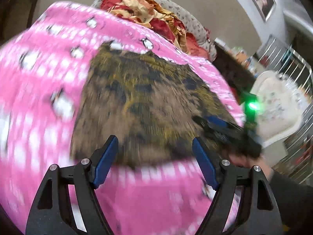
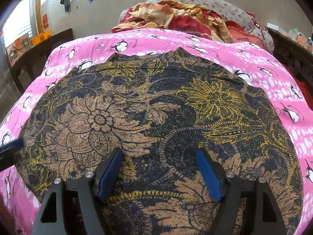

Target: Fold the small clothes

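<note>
Brown-and-black floral batik garment (image 2: 156,117) lies flat, unfolded, on pink penguin-print sheet (image 2: 254,62); left gripper (image 1: 155,160) and right gripper (image 2: 159,168) spread, empty; folding not begun.

Left tool (image 1: 155,160) hangs spread wide above a blurred brown patterned garment (image 1: 144,107).

The garment lies flat on a pink penguin-print sheet (image 1: 39,101). At 3 o'clock the right tool (image 1: 199,119) touches the garment's edge, a green light glowing behind it. At 12 o'clock sits a red-and-yellow fabric heap (image 1: 154,13).
</note>
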{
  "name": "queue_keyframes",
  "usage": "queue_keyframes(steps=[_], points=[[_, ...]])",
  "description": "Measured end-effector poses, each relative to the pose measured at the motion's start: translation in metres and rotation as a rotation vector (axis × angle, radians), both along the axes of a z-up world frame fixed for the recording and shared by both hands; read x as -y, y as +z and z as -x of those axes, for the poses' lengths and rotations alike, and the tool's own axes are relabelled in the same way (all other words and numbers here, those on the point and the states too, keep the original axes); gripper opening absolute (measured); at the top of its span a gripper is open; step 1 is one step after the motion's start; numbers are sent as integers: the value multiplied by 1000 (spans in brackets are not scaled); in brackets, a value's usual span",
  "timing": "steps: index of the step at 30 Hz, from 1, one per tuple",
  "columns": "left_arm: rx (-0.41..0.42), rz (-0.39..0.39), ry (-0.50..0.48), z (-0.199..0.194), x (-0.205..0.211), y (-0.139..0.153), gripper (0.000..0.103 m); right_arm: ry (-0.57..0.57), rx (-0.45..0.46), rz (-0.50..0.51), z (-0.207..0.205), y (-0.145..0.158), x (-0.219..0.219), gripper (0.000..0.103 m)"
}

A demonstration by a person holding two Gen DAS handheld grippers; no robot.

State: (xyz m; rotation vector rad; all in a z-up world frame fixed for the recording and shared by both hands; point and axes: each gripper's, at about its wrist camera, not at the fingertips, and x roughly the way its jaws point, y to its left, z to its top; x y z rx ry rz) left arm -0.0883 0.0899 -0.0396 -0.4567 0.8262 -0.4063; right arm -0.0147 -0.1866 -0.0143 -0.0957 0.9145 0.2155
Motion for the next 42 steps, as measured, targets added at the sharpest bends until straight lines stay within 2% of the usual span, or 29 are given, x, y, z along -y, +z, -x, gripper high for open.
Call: queue_keyframes(steps=[3, 4, 6, 13, 15, 16, 18, 20, 21, 23, 25, 26, 28, 30, 32, 33, 35, 37, 39, 40, 42], points=[[-111, 133, 44, 17, -14, -24, 78, -1, -1, -6, 0, 0, 1, 75], [-72, 178, 64, 22, -19, -25, 78, -1, -1, -8, 0, 0, 2, 76], [-97, 207, 70, 15, -20, -26, 78, -1, -1, -11, 0, 0, 1, 76], [-152, 426, 178, -25, -34, -26, 78, -1, -1, -11, 0, 0, 1, 76], [-160, 467, 184, -30, -36, -23, 79, -1, -2, -12, 0, 0, 1, 76], [-149, 472, 151, -30, -30, -19, 79, -1, -2, -12, 0, 0, 2, 76], [-121, 391, 102, -31, -21, -13, 79, -1, -3, -12, 0, 0, 2, 76], [-131, 341, 158, -30, -31, -18, 79, -1, -2, -11, 0, 0, 1, 76], [-178, 331, 210, -30, -41, -25, 71, -1, -2, -11, 0, 0, 1, 76], [-198, 360, 224, -29, -50, -28, 67, -1, -3, -11, 0, 0, 1, 76], [-204, 317, 235, -25, -45, -24, 68, -1, -3, -12, 0, 0, 2, 76], [-216, 310, 214, -23, -36, -24, 69, -1, -3, -12, 0, 0, 1, 76], [-241, 323, 107, -21, -13, -27, 69, -1, -3, -11, 0, 0, 1, 76], [-227, 293, 45, -18, 2, -25, 69, -1, -3, -12, 0, 0, 1, 76], [-219, 327, 78, -23, -9, -28, 69, 0, -3, -11, 0, 0, 1, 76], [-210, 349, 129, -27, -22, -28, 69, 0, -3, -11, 0, 0, 1, 76], [-176, 340, 272, -30, -52, -27, 69, 0, -3, -12, 0, 0, 1, 76], [-183, 384, 300, -32, -62, -31, 69, 0, -3, -12, 0, 0, 1, 76], [-189, 388, 220, -34, -49, -29, 71, 0, -4, -12, 0, 0, 1, 76], [-196, 405, 135, -33, -37, -29, 71, 0, -4, -13, 0, 0, 1, 76], [-193, 365, 63, -32, -24, -29, 71, -1, -3, -10, 0, 0, 1, 76]])
